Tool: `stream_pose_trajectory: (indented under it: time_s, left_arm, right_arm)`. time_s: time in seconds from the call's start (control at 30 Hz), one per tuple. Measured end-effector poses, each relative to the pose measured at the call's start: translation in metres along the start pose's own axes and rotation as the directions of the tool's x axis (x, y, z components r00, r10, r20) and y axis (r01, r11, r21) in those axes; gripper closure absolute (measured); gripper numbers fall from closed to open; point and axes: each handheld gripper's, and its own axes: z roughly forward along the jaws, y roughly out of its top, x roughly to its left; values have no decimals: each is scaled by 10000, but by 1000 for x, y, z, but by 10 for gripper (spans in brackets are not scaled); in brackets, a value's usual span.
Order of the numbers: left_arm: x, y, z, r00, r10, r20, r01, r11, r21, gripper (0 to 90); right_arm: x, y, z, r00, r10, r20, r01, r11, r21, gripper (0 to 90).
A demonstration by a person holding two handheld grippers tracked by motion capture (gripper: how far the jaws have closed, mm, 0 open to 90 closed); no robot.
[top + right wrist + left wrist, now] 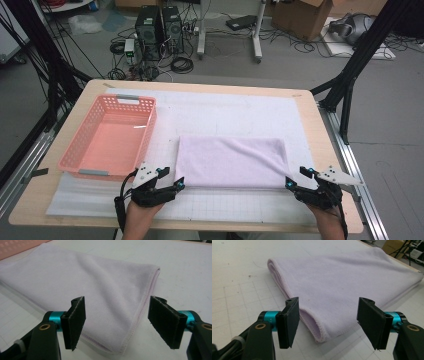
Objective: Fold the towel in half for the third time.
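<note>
A folded lilac towel (231,162) lies flat on the white gridded mat (225,112) that covers the tabletop (310,115), and everything else is placed here in relation to this towel. The towel is folded into a long rectangle, with its long near edge toward the person. A pink plastic basket (75,150) stands on the tabletop just beside the towel's left short edge, not touching it. The left hand-held gripper (170,179) rests at the near left corner of the towel; in the left gripper view (328,320) its two black jaws stand apart, with the folded corner of the towel (337,287) lying between them, and the pads do not press on the cloth. The right hand-held gripper (299,177) sits at the near right corner of the towel; in the right gripper view (116,322) its jaws are also apart, one on each side of the stitched corner of the towel (95,290), without clamping it. Both hands (142,217) come from the near side of the tabletop, below the towel's near edge. A soft diagonal crease runs across the towel toward its right corner.
</note>
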Motion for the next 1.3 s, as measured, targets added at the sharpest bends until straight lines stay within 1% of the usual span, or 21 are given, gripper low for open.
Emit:
stream_pose_trajectory:
  time_s: [0.27, 0.3, 0.4, 0.43, 0.5, 0.53, 0.57, 0.67, 0.77, 0.8, 0.93, 0.97, 1.0, 1.03, 1.07, 1.1, 1.13, 1.17, 1.2, 1.23, 1.3]
  left_arm:
    - [1, 0, 3, 10000, -35, -9, 36, 9998, 202, 334]
    - [0, 0, 5, 9999, -87, -141, 92, 9994, 326, 336]
    - [-1, -1, 7, 9998, -64, -173, 73, 9987, 508, 337]
    - [-1, -1, 7, 9998, -64, -173, 73, 9987, 508, 337]
    - [-1, -1, 8, 9993, -143, -345, 164, 9979, 619, 339]
    - [-1, -1, 8, 9993, -143, -345, 164, 9979, 619, 344]
    - [0, -1, 9, 9988, -299, -387, 320, 9981, 533, 347]
    - [1, -1, 11, 9985, -404, -358, 425, 9973, 598, 360]
    - [0, -2, 14, 9986, -394, -364, 421, 9963, 753, 379]
    - [-1, -2, 16, 9984, -382, -418, 418, 9950, 906, 383]
    - [-2, -3, 20, 9977, -522, -431, 566, 9927, 1064, 396]
    - [-2, -4, 22, 9975, -472, -520, 534, 9907, 1249, 399]
    - [-2, -5, 23, 9972, -439, -607, 518, 9893, 1362, 409]
    - [-2, -5, 23, 9972, -439, -607, 518, 9893, 1362, 418]
    - [-2, -5, 24, 9963, -406, -762, 516, 9876, 1483, 418]
    - [0, -8, 25, 9956, -524, -774, 642, 9854, 1579, 427]
    - [0, -8, 25, 9955, -583, -743, 691, 9858, 1528, 438]
    - [0, -8, 25, 9955, -583, -743, 691, 9858, 1528, 473]
    - [-1, -8, 25, 9970, -466, -617, 559, 9859, 1578, 501]
    - [-1, -8, 25, 9970, -466, -617, 559, 9859, 1578, 508]
    - [-2, -8, 26, 9965, -459, -704, 565, 9858, 1579, 530]
  right_arm:
    - [-1, 0, 5, 9998, -161, -138, 162, 9998, 114, 291]
    - [-1, 0, 5, 9998, -148, -165, 150, 9998, 130, 291]
    - [-1, 0, 6, 9994, -263, -215, 267, 9995, 162, 291]
    - [0, 0, 6, 9995, -197, -238, 201, 9996, 197, 291]
    - [1, -1, 7, 9994, -226, -266, 232, 9995, 209, 291]
    - [1, -1, 7, 9994, -226, -266, 232, 9995, 209, 291]
    - [2, -1, 6, 9993, -267, -276, 274, 9994, 228, 291]
    - [1, -1, 7, 9993, -207, -300, 213, 9996, 200, 291]
    - [1, -1, 9, 9993, -149, -353, 156, 9997, 188, 291]
    - [1, -1, 10, 9991, -174, -386, 182, 9997, 188, 291]
    - [2, 1, 15, 9983, -253, -531, 264, 9995, 199, 291]
    - [2, 1, 16, 9980, -262, -573, 270, 9995, 139, 291]
    - [3, 2, 17, 9978, -169, -645, 181, 9997, 170, 291]
    - [2, 3, 18, 9975, -253, -657, 263, 9995, 146, 291]
    - [2, 3, 18, 9975, -253, -657, 263, 9995, 146, 291]
    - [4, 5, 20, 9969, -199, -760, 211, 9997, 149, 291]
    - [4, 7, 22, 9964, -199, -826, 210, 9997, 124, 291]
    - [5, 8, 23, 9959, -242, -875, 250, 9997, 81, 291]
    - [6, 10, 24, 9953, -188, -955, 195, 9998, 69, 290]
    - [7, 10, 25, 9944, -137, -1046, 143, 9999, 52, 290]
    - [9, 10, 28, 9928, -219, -1180, 231, 9997, 90, 291]
